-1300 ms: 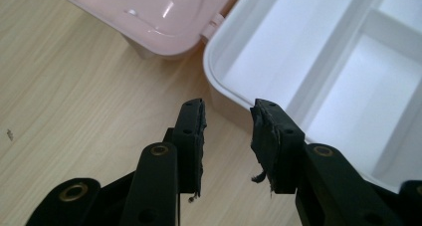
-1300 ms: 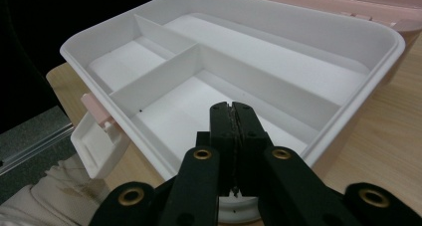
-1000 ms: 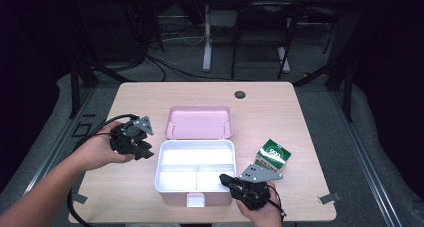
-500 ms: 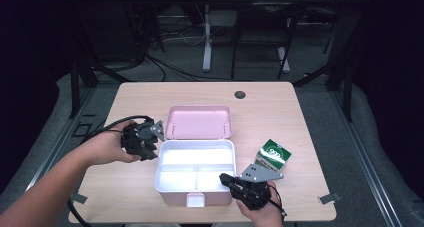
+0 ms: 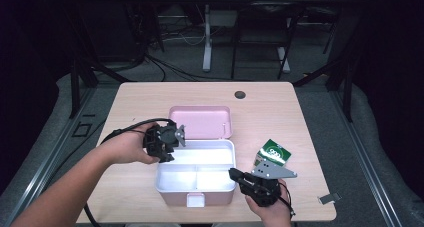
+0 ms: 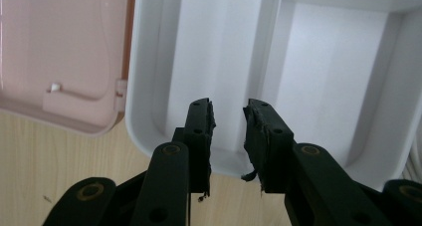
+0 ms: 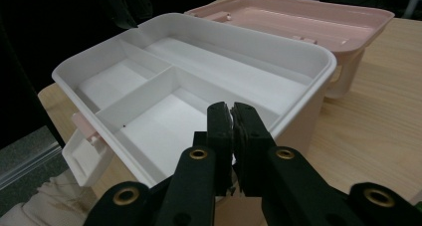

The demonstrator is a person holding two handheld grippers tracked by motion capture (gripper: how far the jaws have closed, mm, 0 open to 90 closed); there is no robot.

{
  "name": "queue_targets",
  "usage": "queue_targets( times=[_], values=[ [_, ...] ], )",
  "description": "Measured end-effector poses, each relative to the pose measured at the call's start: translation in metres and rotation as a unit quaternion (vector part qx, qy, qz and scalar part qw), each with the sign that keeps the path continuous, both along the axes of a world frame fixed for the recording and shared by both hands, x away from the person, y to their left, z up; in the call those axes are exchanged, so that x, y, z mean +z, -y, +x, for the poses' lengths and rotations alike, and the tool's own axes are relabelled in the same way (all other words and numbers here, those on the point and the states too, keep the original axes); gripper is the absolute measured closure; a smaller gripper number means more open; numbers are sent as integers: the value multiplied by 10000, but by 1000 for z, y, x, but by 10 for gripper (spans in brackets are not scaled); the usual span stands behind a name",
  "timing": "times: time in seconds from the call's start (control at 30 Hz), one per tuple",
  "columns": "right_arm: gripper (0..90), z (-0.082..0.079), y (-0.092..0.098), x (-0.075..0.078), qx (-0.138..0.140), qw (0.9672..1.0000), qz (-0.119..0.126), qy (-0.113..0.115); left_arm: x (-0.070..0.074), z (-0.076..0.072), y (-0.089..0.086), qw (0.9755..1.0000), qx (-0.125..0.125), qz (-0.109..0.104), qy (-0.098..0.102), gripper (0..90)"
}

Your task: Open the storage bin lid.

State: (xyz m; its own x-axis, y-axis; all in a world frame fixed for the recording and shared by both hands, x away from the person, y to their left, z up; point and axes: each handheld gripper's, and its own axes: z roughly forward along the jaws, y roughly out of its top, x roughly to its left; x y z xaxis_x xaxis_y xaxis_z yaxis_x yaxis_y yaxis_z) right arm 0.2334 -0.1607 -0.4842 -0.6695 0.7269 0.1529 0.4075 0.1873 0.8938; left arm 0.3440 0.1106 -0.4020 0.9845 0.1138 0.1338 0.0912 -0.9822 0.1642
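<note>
On the wooden surface (image 5: 300, 112) sits the open box (image 5: 196, 179); left gripper (image 6: 229, 121), fingers apart and empty, should clear its rim; right gripper (image 7: 232, 117), fingers closed, waits beside it.

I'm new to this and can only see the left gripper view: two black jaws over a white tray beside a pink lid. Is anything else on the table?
Observer: Yes. In the high view a green box stands on the table, to the right of the white tray.
Operator: Where's the other gripper?
Observer: The right gripper is at the tray's near right corner, with its jaws together.
Operator: Is anything in the tray?
Observer: No. The right gripper view shows all three compartments empty.
</note>
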Motion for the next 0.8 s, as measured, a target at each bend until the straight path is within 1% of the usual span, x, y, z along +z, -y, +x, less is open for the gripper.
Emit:
queue_targets(
  times=[0.07, 0.1, 0.13, 0.17, 0.23, 0.27, 0.3, 0.33, 0.37, 0.4, 0.43, 0.53, 0.6, 0.63, 0.67, 0.7, 0.73, 0.8],
  values=[
    [867, 0, 3, 1, -66, 10000, 11, 14, 0, 0, 6, 10000, -71, 24, -12, 718],
    [867, 0, 5, 1, -56, 10000, 4, -1, -1, -1, 9, 10000, -91, 22, -21, 722],
    [867, 0, 6, 1, -74, 10000, 25, 17, -3, -1, 13, 9999, -130, 82, -31, 723],
    [867, 0, 7, 2, -110, 9999, 24, 26, -4, -1, 14, 9999, -144, 75, -30, 727],
    [868, 1, 9, 2, -136, 9999, 43, 35, -6, -2, 20, 9996, -220, 139, -51, 734],
    [868, 1, 11, 2, -142, 9999, 46, 12, -7, -2, 22, 9997, -224, 123, -68, 738],
    [868, 1, 10, 1, -169, 9998, 112, 79, -8, -3, 25, 9996, -235, 107, -95, 740],
    [868, 2, 12, 1, -175, 9998, 101, 83, -8, -3, 26, 9996, -258, 104, -96, 745],
    [868, 1, 13, 2, -175, 9998, 32, 8, -9, -3, 29, 9994, -297, 134, -100, 746],
    [867, 2, 14, 2, -192, 9998, 50, 5, -10, -4, 31, 9994, -288, 149, -126, 749],
    [868, 2, 14, 1, -221, 9997, 117, 68, -11, -4, 33, 9993, -304, 145, -146, 754],
    [868, 2, 16, 1, -236, 9997, 68, 0, -15, -6, 42, 9989, -389, 219, -146, 766],
    [868, 3, 16, 0, -230, 9997, 65, 7, -16, -6, 43, 9988, -400, 222, -154, 775],
    [868, 3, 16, 0, -234, 9997, 63, 10, -18, -6, 47, 9986, -434, 261, -147, 779],
    [868, 3, 16, 0, -227, 9997, 93, 18, -20, -7, 49, 9985, -444, 276, -138, 784],
    [868, 3, 17, 0, -219, 9997, 56, 5, -20, -6, 50, 9983, -470, 313, -135, 785],
    [868, 3, 17, -1, -227, 9997, 76, 31, -21, -7, 52, 9983, -464, 317, -130, 793],
    [868, 3, 17, -1, -254, 9997, 50, -23, -23, -7, 54, 9981, -495, 355, -133, 802]
  ],
)
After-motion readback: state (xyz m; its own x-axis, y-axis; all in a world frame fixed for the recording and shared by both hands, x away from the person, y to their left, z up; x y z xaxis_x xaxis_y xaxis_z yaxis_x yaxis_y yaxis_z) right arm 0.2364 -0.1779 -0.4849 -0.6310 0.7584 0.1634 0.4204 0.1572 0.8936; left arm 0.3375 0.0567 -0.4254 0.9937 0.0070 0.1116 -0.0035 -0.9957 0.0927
